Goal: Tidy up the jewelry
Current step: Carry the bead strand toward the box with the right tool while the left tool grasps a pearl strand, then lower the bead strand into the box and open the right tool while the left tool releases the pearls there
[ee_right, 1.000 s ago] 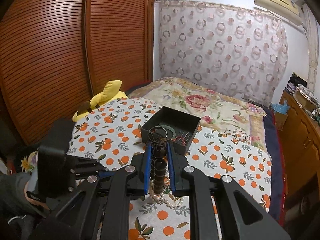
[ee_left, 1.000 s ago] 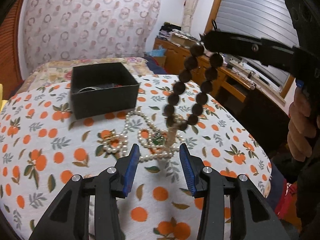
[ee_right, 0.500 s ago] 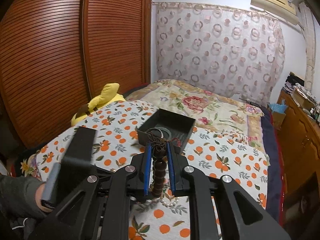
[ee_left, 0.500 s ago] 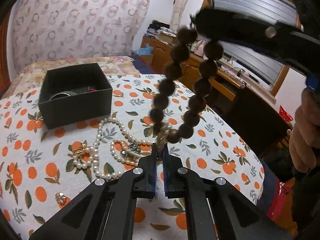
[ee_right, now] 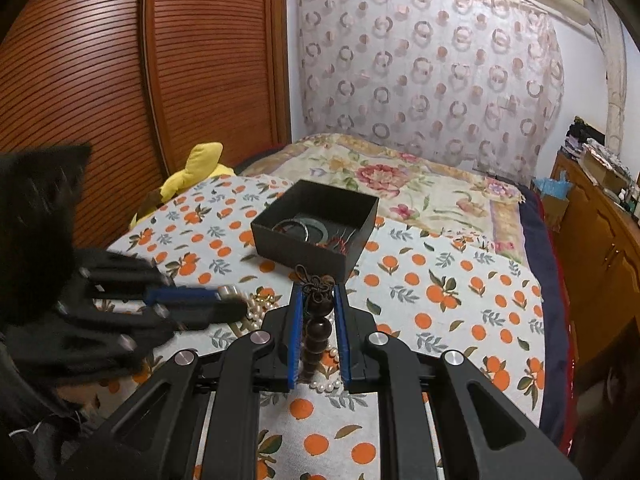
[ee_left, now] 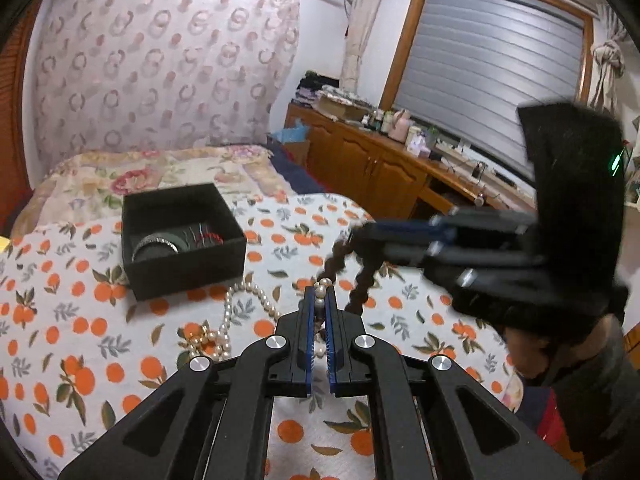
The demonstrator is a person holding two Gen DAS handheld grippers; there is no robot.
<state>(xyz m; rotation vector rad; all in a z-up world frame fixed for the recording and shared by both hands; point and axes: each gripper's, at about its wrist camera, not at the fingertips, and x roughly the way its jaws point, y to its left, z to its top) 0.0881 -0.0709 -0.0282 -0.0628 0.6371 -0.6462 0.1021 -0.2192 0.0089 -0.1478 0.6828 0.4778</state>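
The left hand-held gripper [ee_left: 319, 300] pinched the pearl necklace [ee_left: 248, 300] above the bed [ee_left: 100, 340]; the right hand-held gripper [ee_right: 318, 308] gripped the dark bead bracelet [ee_right: 316, 328]. Best separate them slowly before reaching the black box [ee_right: 304, 248].

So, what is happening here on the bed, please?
A person is sorting jewelry with a handheld gripper in each hand. The left gripper is shut on the pearl necklace, most of which lies on the orange-print cloth. The right gripper is shut on the dark wooden bead bracelet, which hangs above the cloth. The black box behind them already holds bangles.
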